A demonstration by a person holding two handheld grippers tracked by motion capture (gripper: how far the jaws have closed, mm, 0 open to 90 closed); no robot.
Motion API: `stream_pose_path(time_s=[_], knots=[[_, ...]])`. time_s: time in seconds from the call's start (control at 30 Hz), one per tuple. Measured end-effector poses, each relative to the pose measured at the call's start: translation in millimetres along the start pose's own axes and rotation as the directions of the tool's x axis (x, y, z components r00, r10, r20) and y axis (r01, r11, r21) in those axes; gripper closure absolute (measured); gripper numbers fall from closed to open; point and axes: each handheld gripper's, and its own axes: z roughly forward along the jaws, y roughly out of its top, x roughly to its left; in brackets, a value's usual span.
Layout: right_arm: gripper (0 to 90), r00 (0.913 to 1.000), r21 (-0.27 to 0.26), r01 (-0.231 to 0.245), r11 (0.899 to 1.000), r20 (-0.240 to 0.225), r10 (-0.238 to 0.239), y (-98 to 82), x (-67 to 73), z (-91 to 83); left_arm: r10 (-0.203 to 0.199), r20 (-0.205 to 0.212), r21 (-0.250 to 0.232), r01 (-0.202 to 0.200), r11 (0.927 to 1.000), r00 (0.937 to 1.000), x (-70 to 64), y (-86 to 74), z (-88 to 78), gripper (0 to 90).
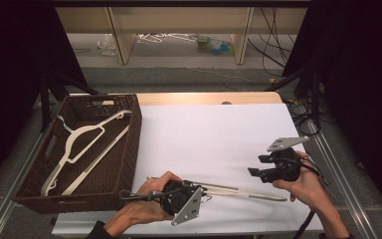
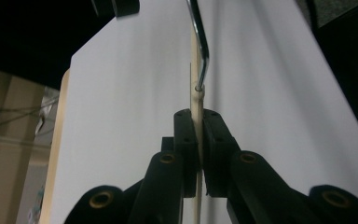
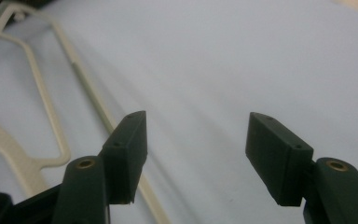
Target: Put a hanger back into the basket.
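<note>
Nearest the person, the left tool (image 1: 193, 191) is clamped on a cream hanger (image 1: 248, 191), its pads pressed together on the neck just below the metal hook (image 2: 201, 42); the hanger lies along the near edge of the white surface (image 1: 214, 134), just right of the wicker basket (image 1: 124, 164). Farther right of the basket, the right tool (image 1: 258, 166) hangs above the hanger's far end, jaws apart with nothing between them. Inside the basket lies a second white hanger (image 1: 87, 147).

A white-covered table (image 1: 214, 134) carries a brown wicker basket (image 1: 129, 149) along its left edge.
</note>
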Motion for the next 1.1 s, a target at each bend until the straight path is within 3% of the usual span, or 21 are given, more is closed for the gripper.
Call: stream_pose_path(time_s=[0.07,0.1,0.2,0.37,0.4,0.43,0.47,0.53,0.6,0.73,0.77,0.8,0.83,0.87,0.9,0.93,0.97,1.0,1.03,1.07,1.1], knots=[[36.3,0.9985,-0.058,-0.042,0.997,0.035,0.044,0.3,-7.9,-10.0,-0.056,-0.027,0.020,0.056,0.9982,0.9981,4.8,-3.8,-2.7,85.4],[35.8,0.9961,-0.101,-0.062,0.993,0.056,0.068,-0.7,-12.8,-15.6,-0.060,-0.035,0.032,0.061,0.9976,0.9976,7.5,-5.3,-4.6,85.3],[32.6,0.9920,-0.142,-0.083,0.986,0.082,0.096,-2.6,-17.1,-19.7,-0.122,-0.063,0.033,0.125,0.9917,0.9905,17.5,-10.6,-10.4,85.4],[30.2,0.9811,-0.191,-0.131,0.973,0.116,0.155,-7.1,-20.1,-24.9,-0.270,-0.088,-0.008,0.271,0.9626,0.9588,31.9,-17.6,-17.4,85.3],[29.9,0.9779,-0.233,-0.153,0.961,0.105,0.181,-8.4,-21.1,-26.8,-0.284,-0.100,-0.003,0.285,0.9586,0.9538,34.8,-19.1,-18.6,85.2],[29.9,0.9734,-0.244,-0.159,0.957,0.123,0.193,-8.9,-22.1,-30.2,-0.320,-0.108,-0.016,0.320,0.9473,0.9413,37.9,-21.2,-19.9,85.3],[29.8,0.9690,-0.282,-0.169,0.944,0.128,0.211,-10.2,-23.5,-33.3,-0.328,-0.113,-0.018,0.328,0.9446,0.9380,40.8,-23.1,-21.6,85.4],[29.7,0.9611,-0.309,-0.190,0.932,0.135,0.241,-12.7,-26.1,-38.4,-0.349,-0.117,-0.021,0.349,0.9369,0.9299,44.6,-25.9,-24.1,85.3],[28.9,0.9553,-0.306,-0.206,0.930,0.144,0.258,-15.9,-27.0,-40.2,-0.392,-0.126,-0.036,0.391,0.9196,0.9111,50.6,-28.5,-28.4,85.3],[26.1,0.9542,-0.310,-0.202,0.929,0.152,0.258,-24.0,-24.8,-37.1,-0.465,-0.143,-0.069,0.460,0.8850,0.8735,61.2,-30.0,-35.3,85.4],[25.2,0.9509,-0.318,-0.199,0.927,0.166,0.261,-25.7,-23.5,-34.9,-0.488,-0.143,-0.077,0.482,0.8726,0.8609,64.4,-30.2,-37.9,85.4],[24.8,0.9513,-0.315,-0.200,0.928,0.164,0.261,-28.4,-20.8,-32.1,-0.509,-0.140,-0.088,0.502,0.8606,0.8492,66.9,-30.6,-39.8,85.4],[24.8,0.9542,-0.304,-0.201,0.931,0.154,0.256,-30.4,-18.6,-29.9,-0.521,-0.138,-0.094,0.513,0.8533,0.8421,69.0,-30.9,-41.0,85.4],[24.7,0.9553,-0.302,-0.200,0.932,0.151,0.254,-31.5,-16.8,-27.7,-0.558,-0.121,-0.113,0.547,0.8293,0.8209,71.5,-31.6,-42.1,85.4],[24.3,0.9559,-0.294,-0.198,0.935,0.153,0.250,-33.3,-14.4,-25.0,-0.565,-0.113,-0.114,0.554,0.8244,0.8172,74.1,-32.8,-44.2,85.4],[24.4,0.9567,-0.295,-0.188,0.937,0.161,0.243,-34.9,-12.5,-22.4,-0.579,-0.105,-0.124,0.567,0.8143,0.8085,76.0,-33.8,-45.5,85.4],[24.4,0.9571,-0.283,-0.189,0.940,0.161,0.241,-37.2,-7.5,-19.2,-0.613,-0.090,-0.149,0.598,0.7878,0.7851,79.7,-36.1,-47.7,85.4],[24.4,0.9571,-0.283,-0.189,0.940,0.161,0.241,-37.2,-7.5,-19.2,-0.613,-0.090,-0.149,0.598,0.7878,0.7851,79.7,-36.1,-47.7,85.4],[24.3,0.9577,-0.283,-0.180,0.942,0.169,0.233,-38.5,-6.1,-18.1,-0.651,-0.074,-0.171,0.634,0.7546,0.7554,82.1,-37.5,-49.3,85.4],[24.2,0.9577,-0.273,-0.180,0.945,0.170,0.232,-40.5,-3.2,-16.6,-0.672,-0.064,-0.184,0.653,0.7350,0.7382,84.7,-38.6,-51.5,85.4],[23.9,0.9592,-0.272,-0.174,0.946,0.170,0.225,-42.6,-2.1,-15.7,-0.683,-0.058,-0.192,0.664,0.7230,0.7278,87.3,-39.2,-54.2,85.4]])
